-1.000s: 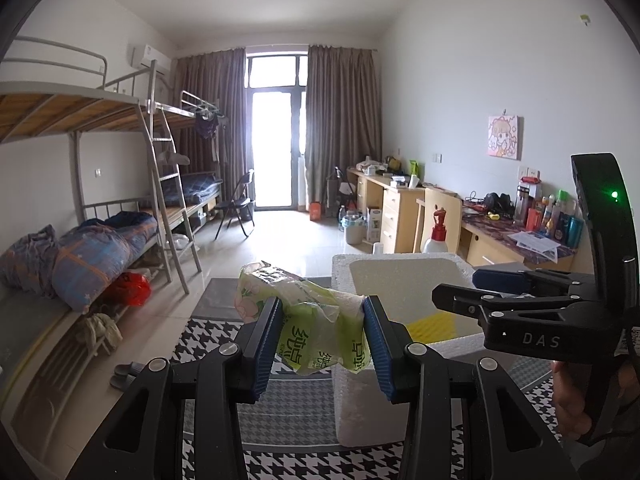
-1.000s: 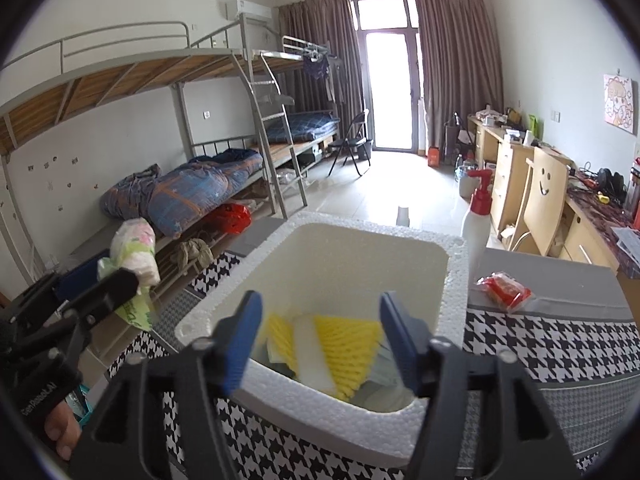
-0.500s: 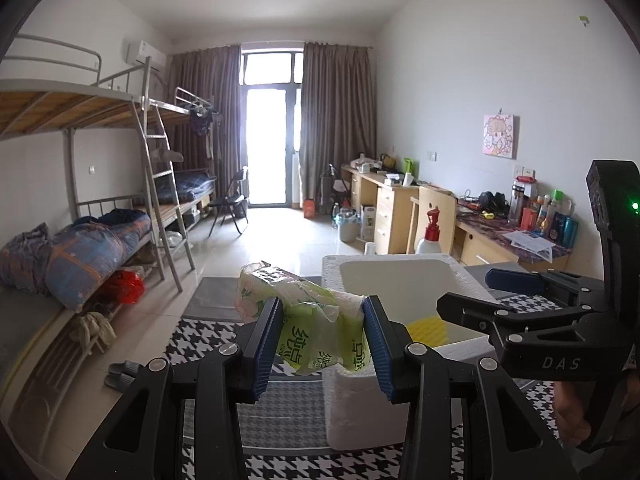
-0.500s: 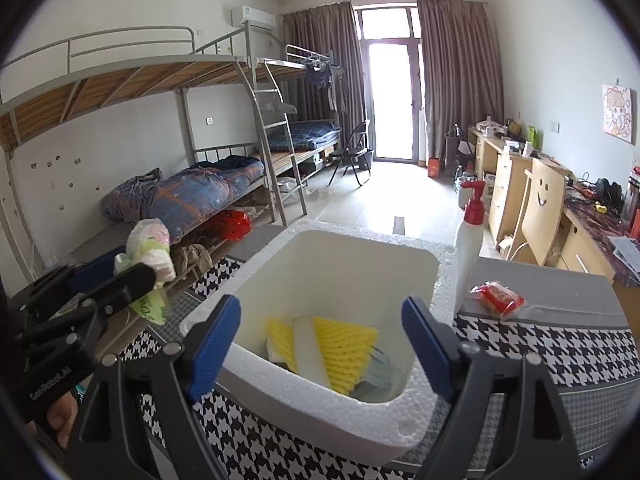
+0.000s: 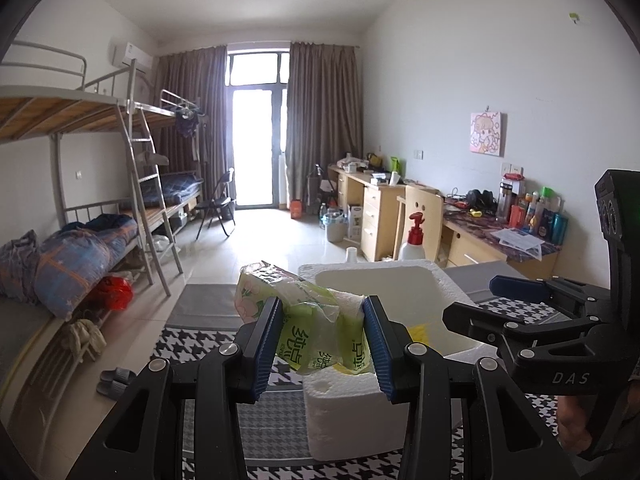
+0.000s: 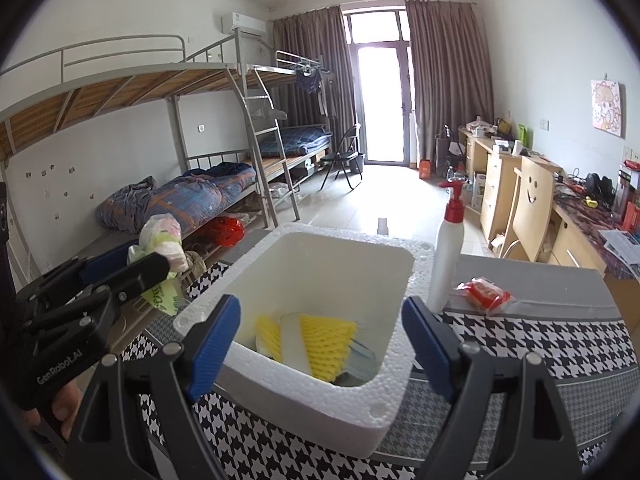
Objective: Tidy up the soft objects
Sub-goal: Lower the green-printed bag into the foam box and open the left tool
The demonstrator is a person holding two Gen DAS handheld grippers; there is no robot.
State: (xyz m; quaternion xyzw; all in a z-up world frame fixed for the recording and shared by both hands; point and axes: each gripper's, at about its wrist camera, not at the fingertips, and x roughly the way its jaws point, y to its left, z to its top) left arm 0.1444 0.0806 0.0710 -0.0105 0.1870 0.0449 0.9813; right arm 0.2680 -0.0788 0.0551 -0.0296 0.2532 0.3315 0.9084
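My left gripper [image 5: 322,340] is shut on a green and white tissue pack [image 5: 308,324], held in the air just left of a white foam box [image 5: 348,412]. The same pack [image 6: 162,240] shows in the right wrist view, left of the box [image 6: 320,396]. My right gripper [image 6: 320,348] stands open over the box's near rim, nothing between its pads. Inside the box lie a yellow foam net [image 6: 324,344] and a white foam strip [image 6: 294,344]. In the left wrist view my right gripper [image 5: 480,300] hangs over the box's right side.
The box rests on a table with a houndstooth cloth [image 6: 540,344]. A white pump bottle with a red top [image 6: 448,248] stands by the box's far right corner, a red packet [image 6: 484,294] beside it. Bunk beds [image 6: 180,200] left, desks [image 6: 532,200] right.
My right gripper's jaws have spread wider over the box. My left gripper keeps its hold on the tissue pack and has barely moved.
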